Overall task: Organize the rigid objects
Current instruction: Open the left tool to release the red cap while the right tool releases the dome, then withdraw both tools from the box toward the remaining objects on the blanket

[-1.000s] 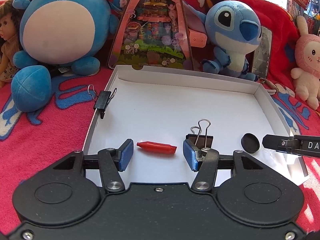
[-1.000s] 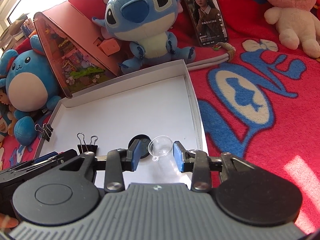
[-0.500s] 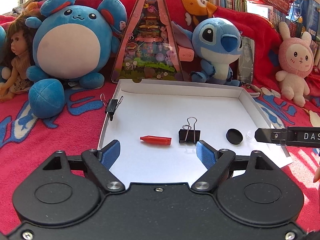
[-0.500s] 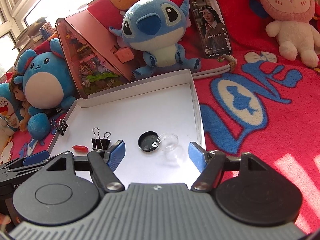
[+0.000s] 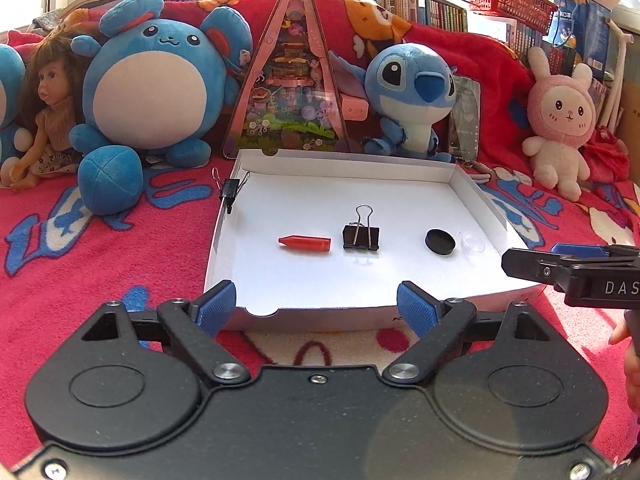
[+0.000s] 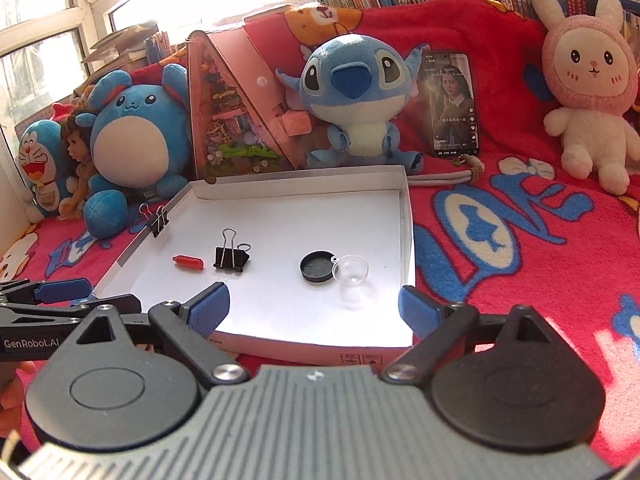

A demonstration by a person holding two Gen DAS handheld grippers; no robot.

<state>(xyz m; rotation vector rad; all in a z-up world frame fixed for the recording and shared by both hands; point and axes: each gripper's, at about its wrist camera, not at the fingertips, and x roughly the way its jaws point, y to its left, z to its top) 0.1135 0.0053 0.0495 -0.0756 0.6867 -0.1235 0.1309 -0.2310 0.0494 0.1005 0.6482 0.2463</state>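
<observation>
A shallow white box lid (image 5: pixel 352 169) (image 6: pixel 407 216) lies on the red blanket. In it, in a row, lie a red cap (image 5: pixel 306 243) (image 6: pixel 188 261), a black binder clip (image 5: pixel 361 236) (image 6: pixel 230 257), a black round lid (image 5: pixel 440 241) (image 6: pixel 317 266) and a clear small cup (image 5: pixel 473 242) (image 6: pixel 351 269). A second binder clip (image 5: pixel 231 191) (image 6: pixel 157 222) is clamped on the lid's left wall. My left gripper (image 5: pixel 316 312) hangs at the box's near edge, its jaws opening, nothing between them. My right gripper (image 6: pixel 314 308) hangs at the near right corner, jaws opening and empty.
Plush toys line the back: a round blue one (image 5: pixel 152 92), a blue alien (image 5: pixel 412 92) and a pink rabbit (image 5: pixel 560 120). A doll (image 5: pixel 48 112) sits at far left. A triangular pink diorama (image 5: pixel 288 84) and a phone (image 6: pixel 452 104) lean behind the box.
Both grippers opened wide and drew back from inside the box to its near edge, rising a little. The red cap and the clear cup, earlier between the fingers, now lie free.
</observation>
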